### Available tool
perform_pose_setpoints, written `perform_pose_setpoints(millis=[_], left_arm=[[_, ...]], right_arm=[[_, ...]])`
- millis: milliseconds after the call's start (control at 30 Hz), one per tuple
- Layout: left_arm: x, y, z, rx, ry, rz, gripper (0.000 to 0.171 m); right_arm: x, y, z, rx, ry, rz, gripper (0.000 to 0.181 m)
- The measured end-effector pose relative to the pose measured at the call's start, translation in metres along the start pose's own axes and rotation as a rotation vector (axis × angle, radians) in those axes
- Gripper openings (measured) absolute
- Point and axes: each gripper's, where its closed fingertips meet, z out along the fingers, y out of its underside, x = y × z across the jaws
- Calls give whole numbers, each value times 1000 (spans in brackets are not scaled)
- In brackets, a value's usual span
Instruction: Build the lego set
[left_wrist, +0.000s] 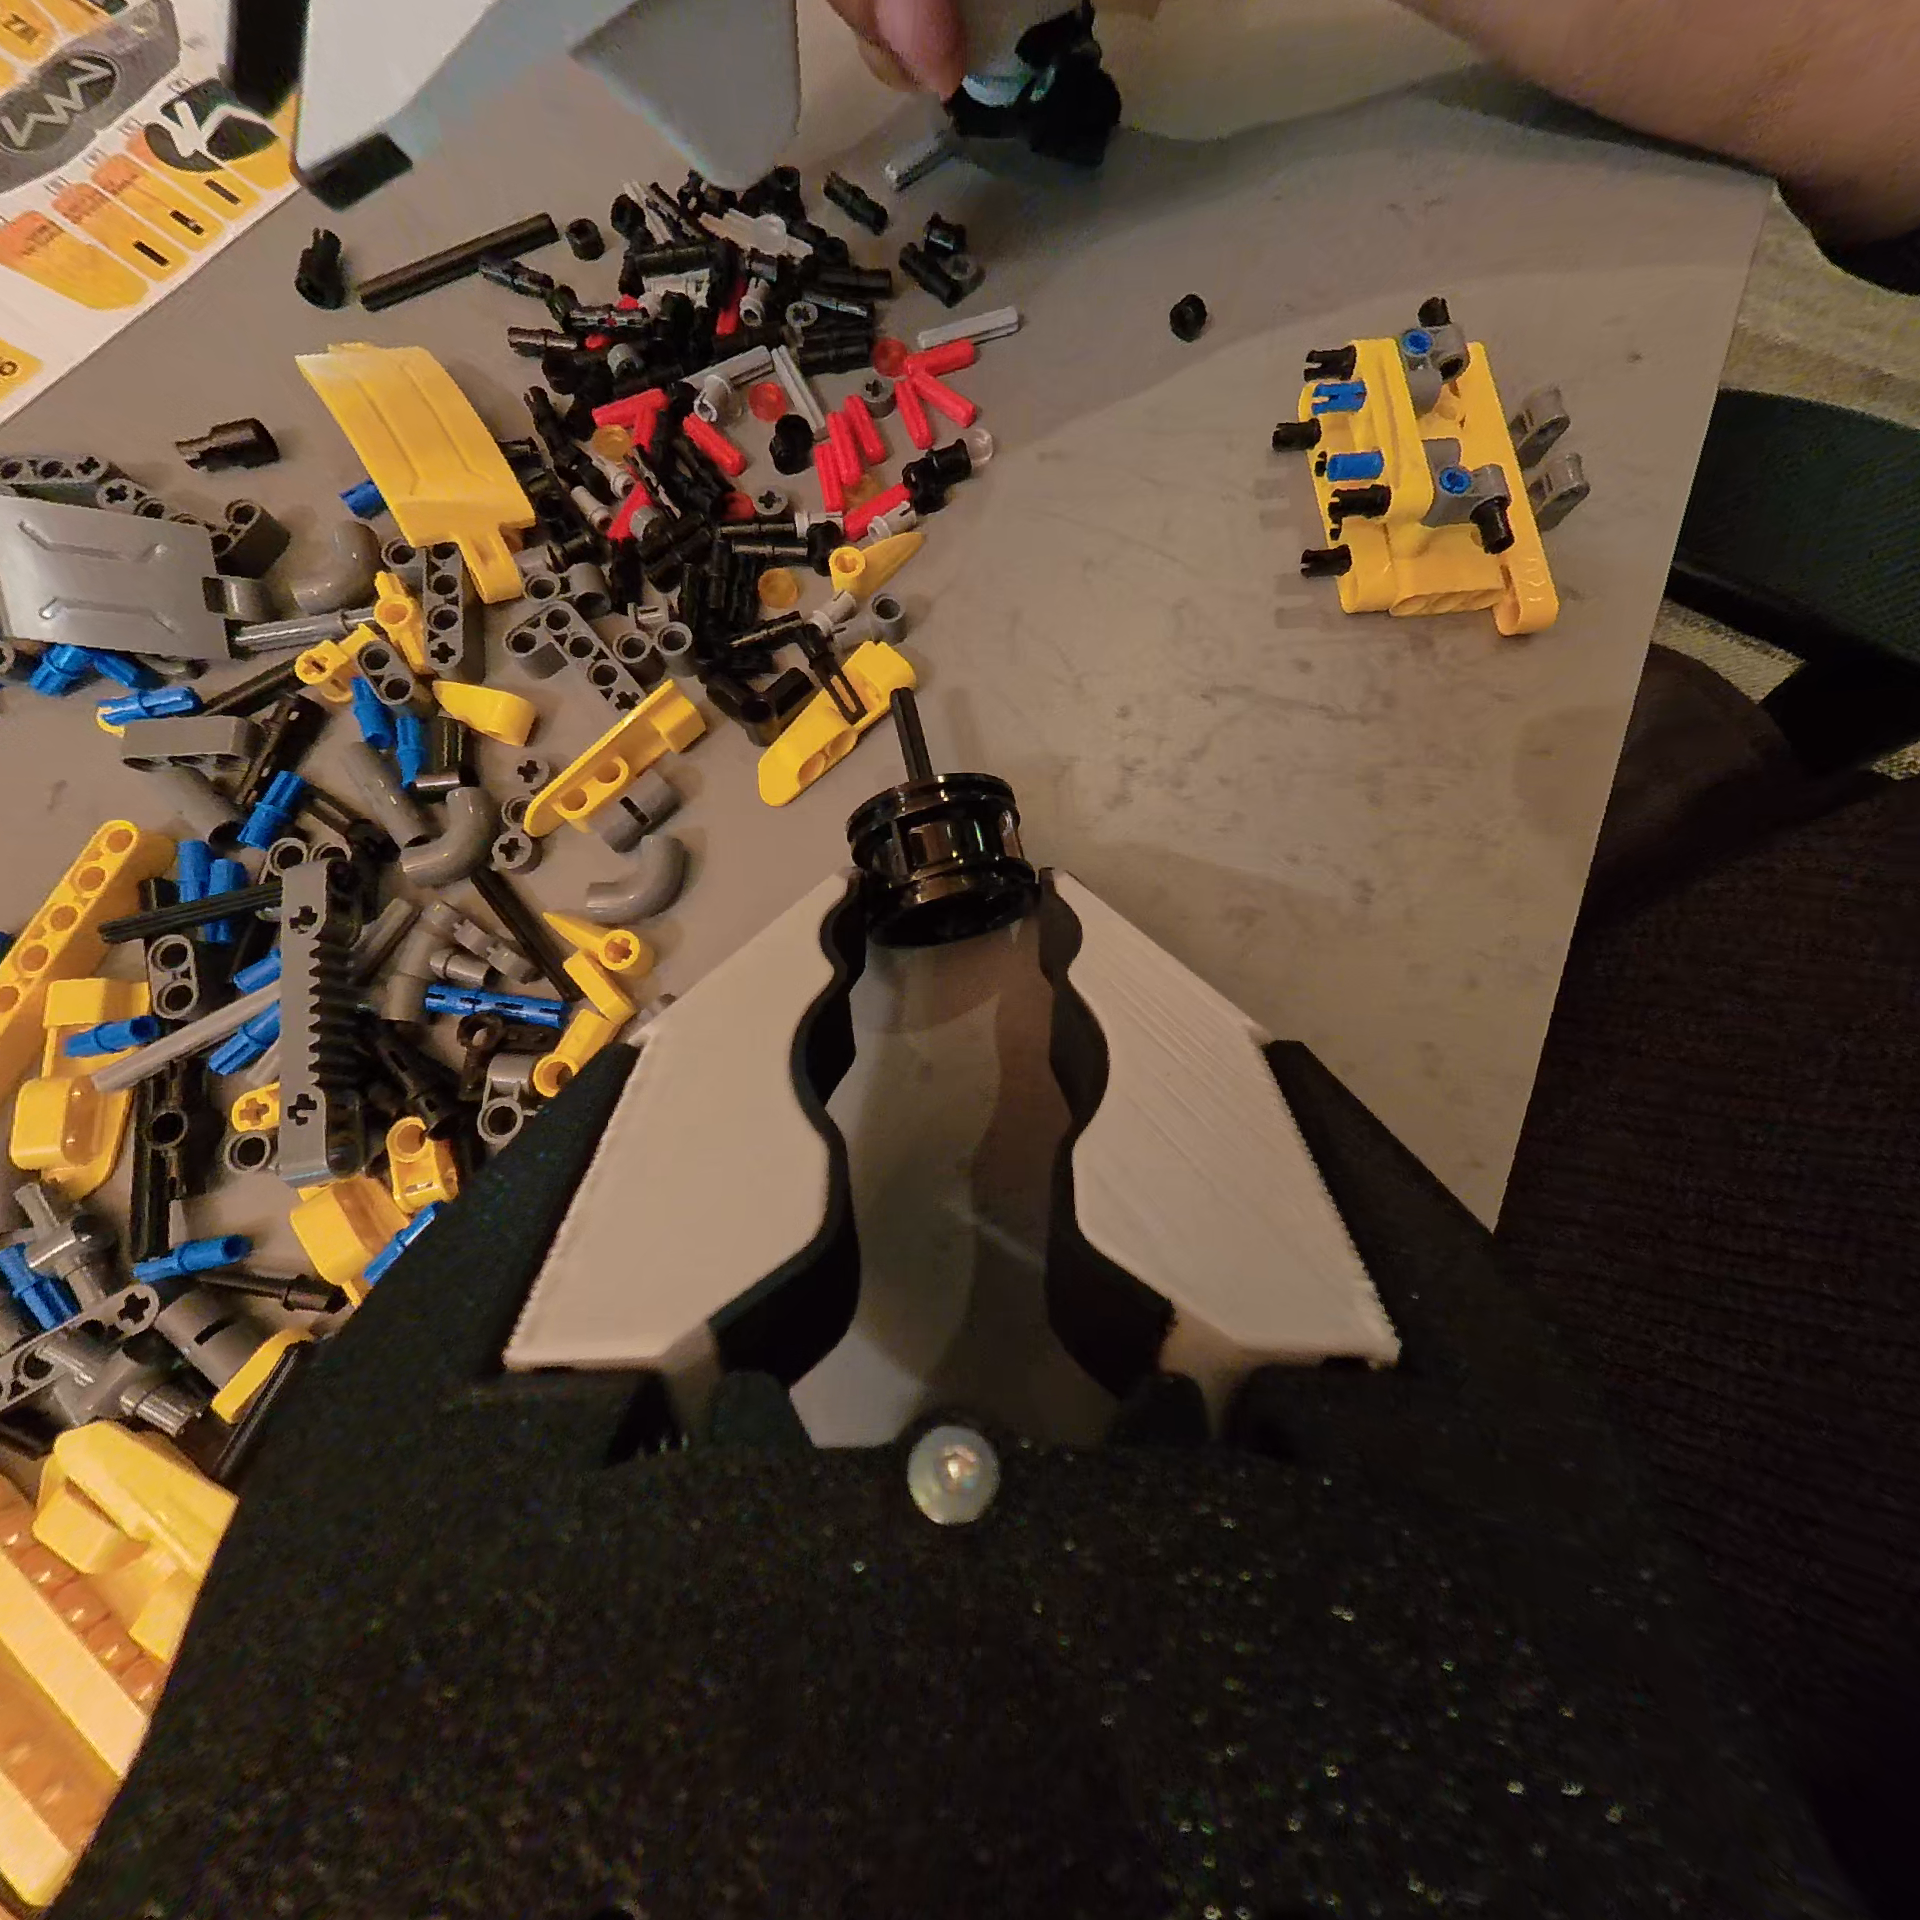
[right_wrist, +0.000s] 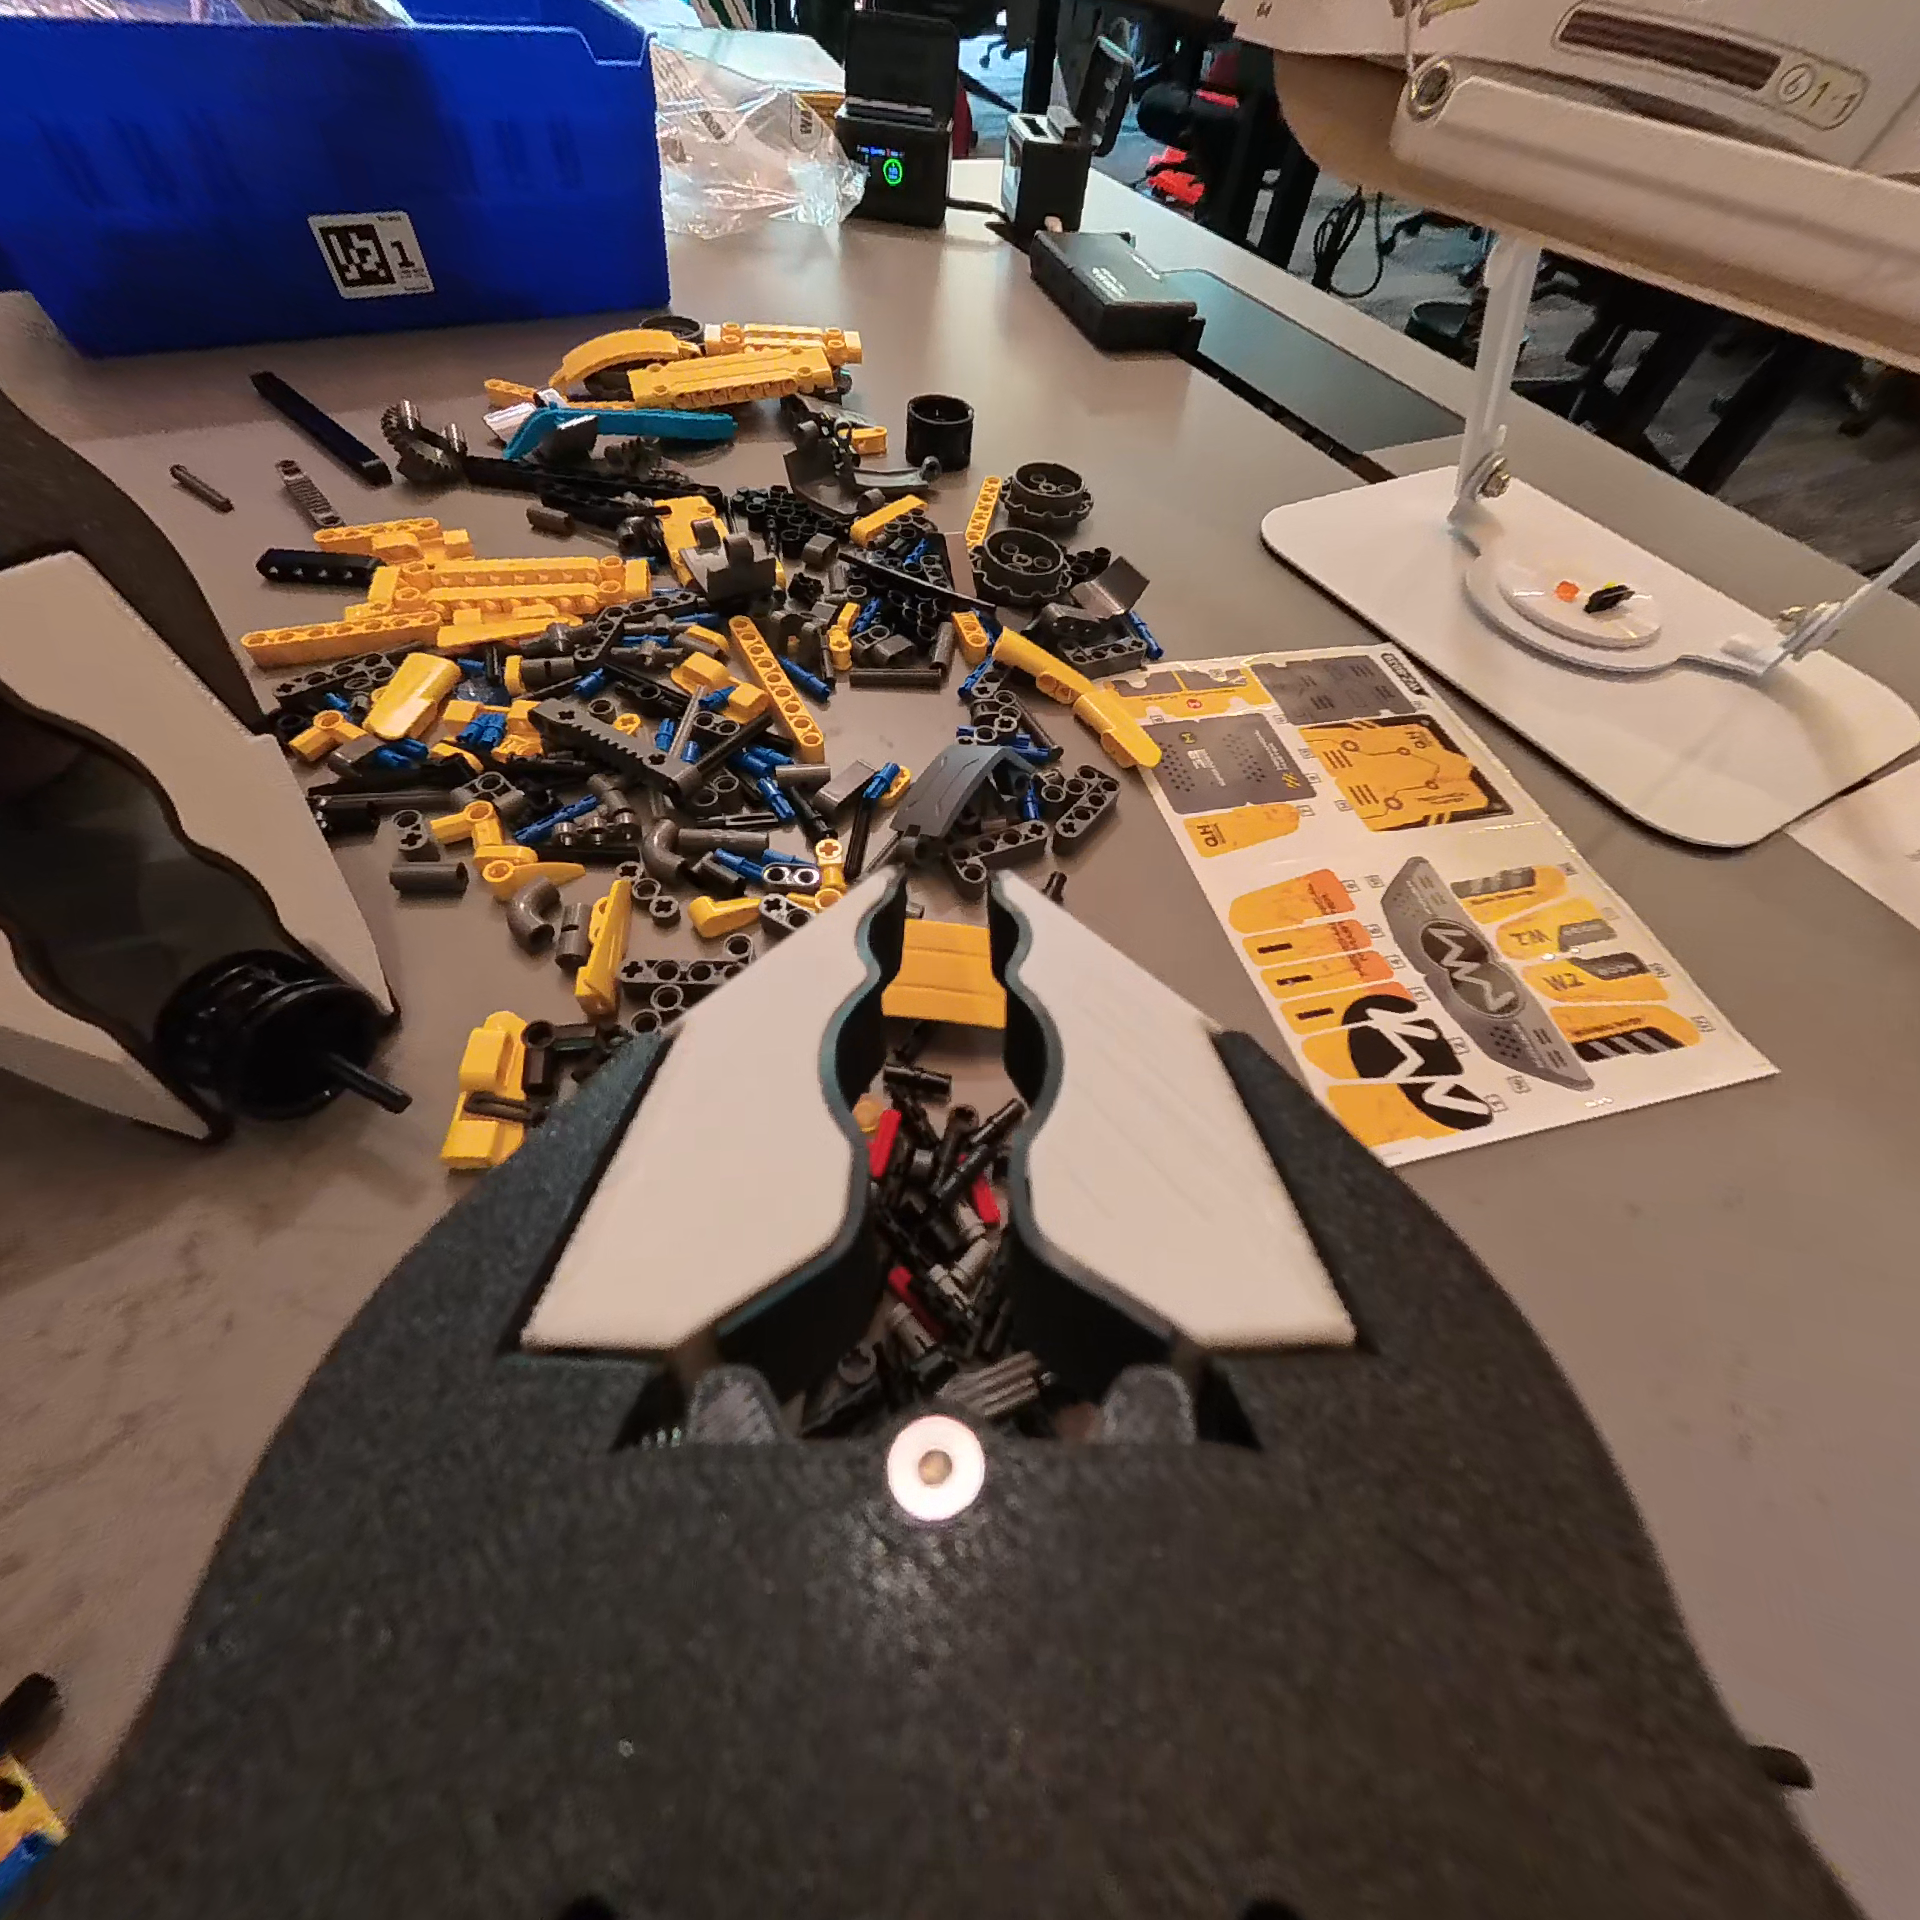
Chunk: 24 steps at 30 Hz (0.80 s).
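Left gripper (left_wrist: 940, 883): white fingers with black wavy inner edges on a speckled black body. Between its tips: a glossy black wheel hub (left_wrist: 940, 844) on a black axle (left_wrist: 911, 736). Beyond and left of the jaws: a pile (left_wrist: 665, 436) of black, red, grey, blue and yellow pieces on the grey table (left_wrist: 1195, 727). Beyond and right of the jaws: a yellow assembly (left_wrist: 1429, 488) with blue, black and grey pins.

Right gripper (right_wrist: 943, 883): same white and black. Between its jaws: a yellow panel (right_wrist: 943, 971) over black and red pins. Right of the jaws: a yellow, orange, grey and black sticker sheet (right_wrist: 1423, 894). Far beyond, left: a blue bin (right_wrist: 312, 156).
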Motion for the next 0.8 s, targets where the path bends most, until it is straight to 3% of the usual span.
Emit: perform_pose_setpoints(millis=[800], left_arm=[[0,0,0,-1,-10,11,33]], right_arm=[[-7,6,5,-42,5,-84,15]])
